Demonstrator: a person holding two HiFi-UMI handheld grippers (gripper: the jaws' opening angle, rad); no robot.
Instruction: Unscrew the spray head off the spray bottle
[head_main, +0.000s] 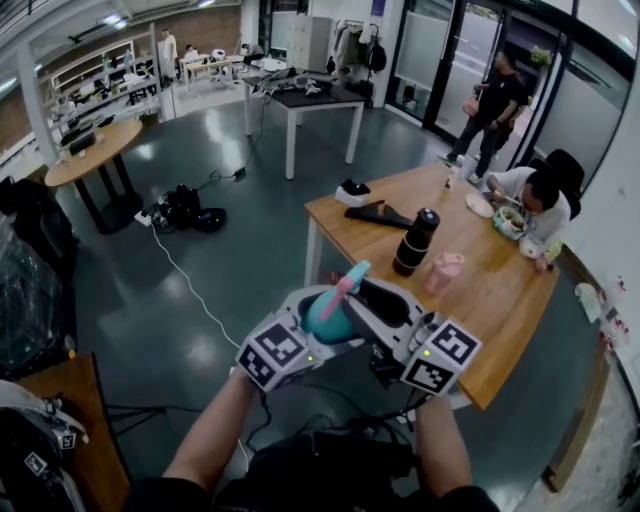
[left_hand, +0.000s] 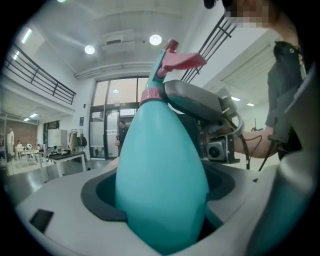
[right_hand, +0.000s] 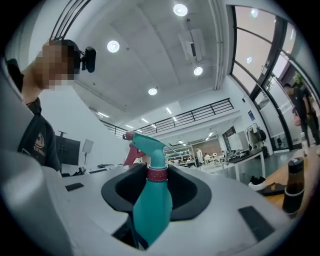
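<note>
The wooden worktop (head_main: 500, 310) stands to the right in the head view. On it are a tall black flask (head_main: 416, 242) and, just beside that, a pink cup (head_main: 444, 272). A seated person (head_main: 538, 195) bends over its far end.

In front of the worktop's near corner, over the grey floor (head_main: 200, 260) and resting on nothing, the two grippers meet with their marker cubes facing up. The left gripper (left_hand: 162, 222) is clamped on the teal spray bottle (left_hand: 162, 170). The wide lower body of the bottle fills the space between the dark pads and stands roughly upright in that view. The right gripper (right_hand: 156, 175) comes in from the opposite side, higher up the bottle. In its own view the narrow neck rises between the pads, which lie against both sides of the pink collar (right_hand: 157, 173), so it grips there.

The spray head (right_hand: 147, 144) sits above the collar, on the bottle, with its teal nozzle pointing left in the right gripper view. The pink trigger (left_hand: 182, 61) juts out beneath the nozzle, above the right gripper's grey jaw in the left gripper view.
</note>
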